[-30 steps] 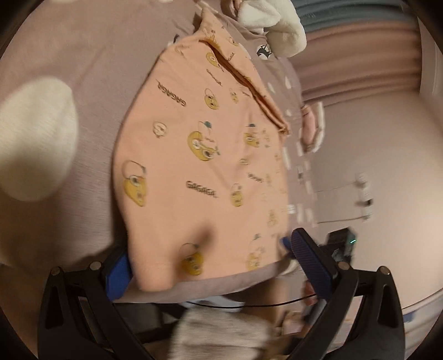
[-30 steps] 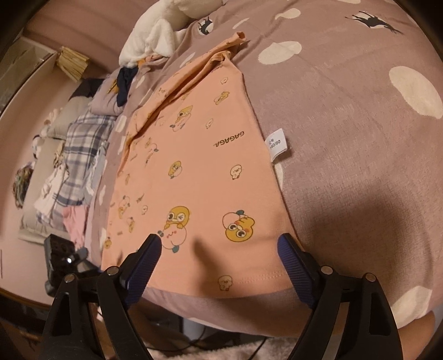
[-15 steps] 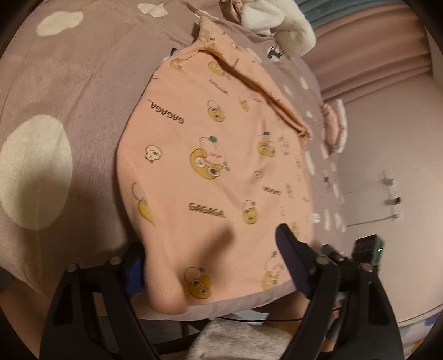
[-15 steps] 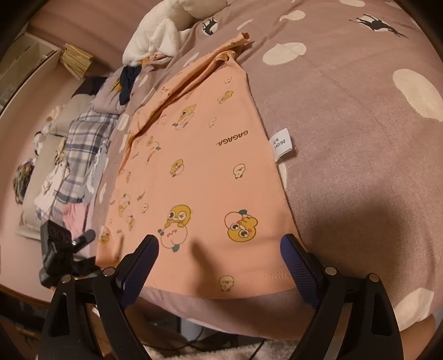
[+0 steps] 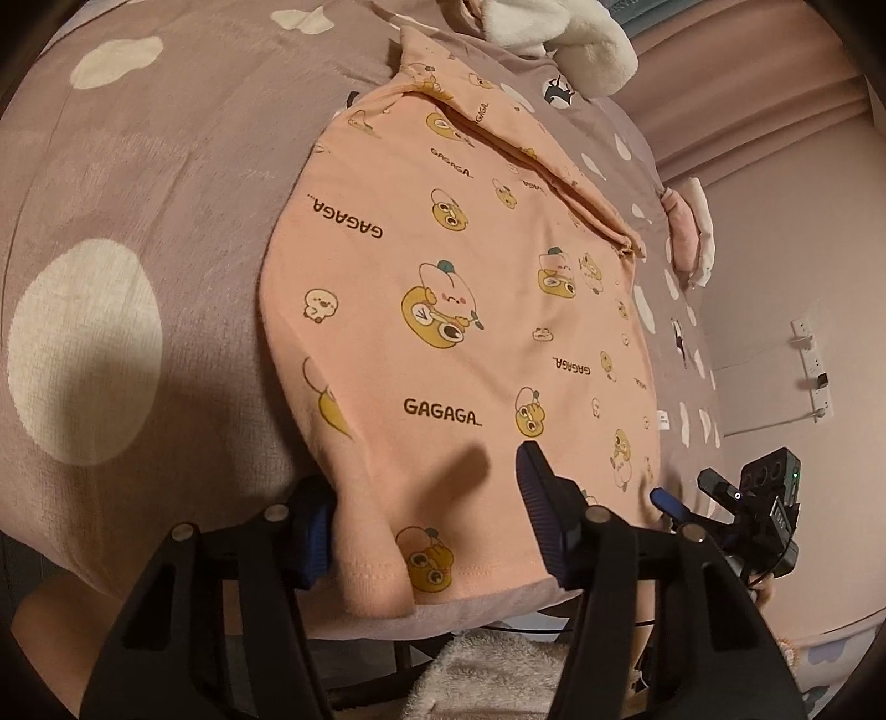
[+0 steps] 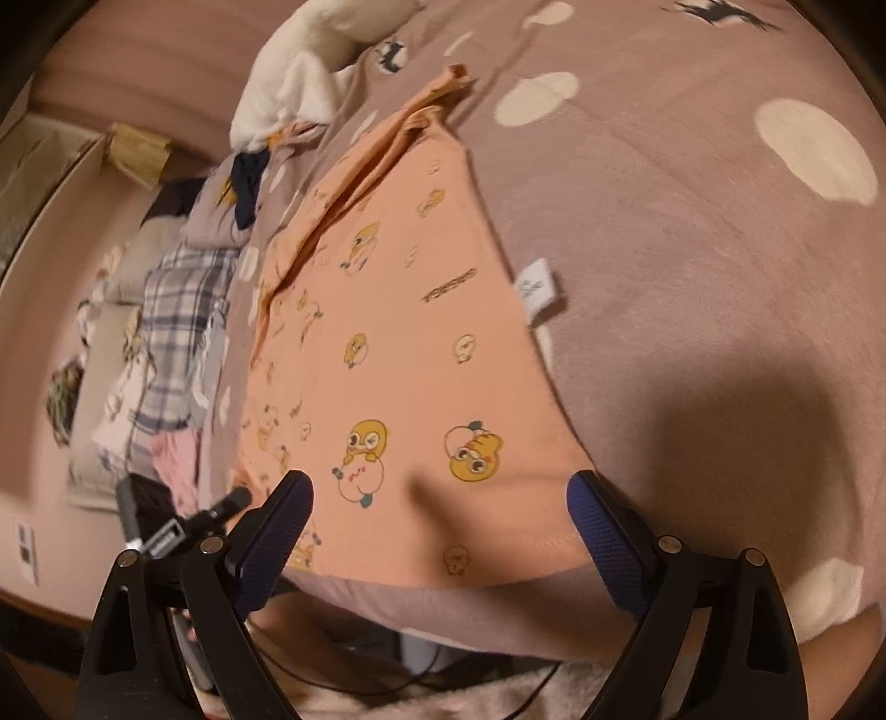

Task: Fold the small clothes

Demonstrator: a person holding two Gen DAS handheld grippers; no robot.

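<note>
- The peach shirt [image 5: 459, 310] with yellow cartoon prints and the word GAGAGA lies spread flat on the mauve blanket [image 5: 166, 183] with cream spots. I use this shirt as the landmark for all places.
- The near hem of the shirt reaches the near edge of the bed. Its near left corner is bunched up into a small fold.
- The left gripper [image 5: 426, 509] is at this bunched corner. Its jaws are closing and the fold of cloth is between them. The left blue pad is just beside the fold, partly hidden by it; the right pad stands over the cloth. I cannot tell if the pads already press on the cloth.
- The right gripper [image 6: 437, 531] is at the near right part of the hem. Its jaws are wide and opening. The hem lies between the two blue fingers [image 6: 603, 526], but they do not pinch it.
- A small white label [image 6: 537, 288] sticks out from the right side seam of the shirt and rests on the blanket.
- Beyond the far end of the shirt lies a white fluffy bundle [image 5: 559, 39].
- To the left of the shirt, in the right wrist view, other clothes lie in a loose row [image 6: 177, 327], one of them checked. They are blurred.
- No box or basket can be clearly made out; the clothes lie on open surfaces.
- Below the near hem, under the bed edge, a pale fluffy rug [image 5: 498, 675] is seen.
</note>
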